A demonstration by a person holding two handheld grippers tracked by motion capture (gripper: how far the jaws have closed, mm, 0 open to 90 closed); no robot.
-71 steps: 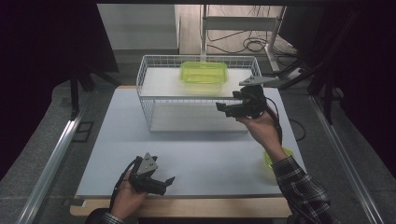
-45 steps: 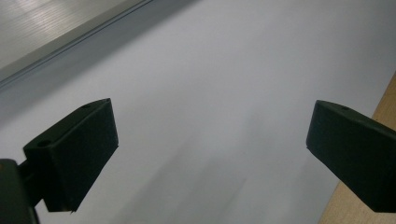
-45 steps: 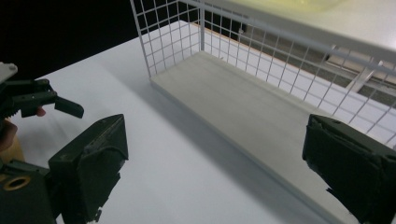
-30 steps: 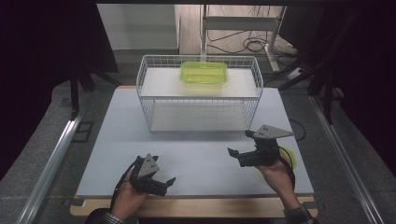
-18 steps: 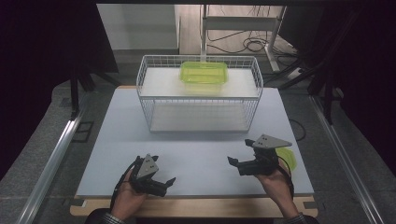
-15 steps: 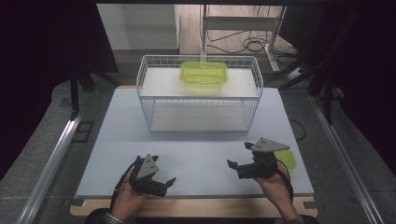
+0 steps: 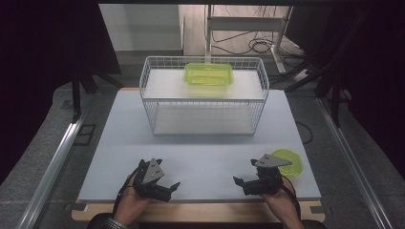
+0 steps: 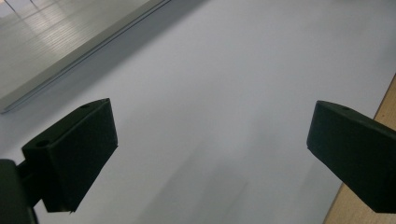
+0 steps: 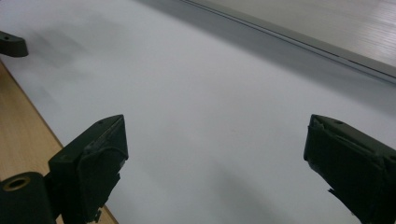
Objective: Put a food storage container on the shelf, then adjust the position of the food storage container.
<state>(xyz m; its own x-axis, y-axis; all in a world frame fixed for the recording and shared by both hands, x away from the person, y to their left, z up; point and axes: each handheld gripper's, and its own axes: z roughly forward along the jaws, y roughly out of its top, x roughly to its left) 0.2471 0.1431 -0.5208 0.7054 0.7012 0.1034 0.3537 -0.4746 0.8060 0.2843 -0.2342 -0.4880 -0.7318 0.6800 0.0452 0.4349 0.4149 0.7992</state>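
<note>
Near the front edge of the desk (image 7: 200,143), two hands each hold a tool low over the pale grey-white mat. On the person's left, the left tool (image 7: 165,183) sits close to the front rim, its grey three-cornered plate facing up and its black jaws spread wide, with nothing between them. Its own camera confirms this: the left tool (image 8: 210,154) shows both jaws far apart over bare mat, with a strip of the wooden desk edge at the lower right corner.

On the person's right, the right tool (image 7: 244,177) points toward the middle of the desk, jaws parted and empty. Seen from its own camera, the right tool (image 9: 215,163) has its jaws standing well apart above the mat, with the wooden edge along the lower left.

Just beside the right hand (image 7: 282,202), at the mat's right border, lies a yellow-green lid (image 7: 288,163), flat on the desk and not touched by the jaws.

Farther back stands a white wire basket (image 7: 155,107), well apart from both tools. A yellow-green food container (image 7: 208,75) rests inside it toward the rear wall, upright with its open top facing up.
</note>
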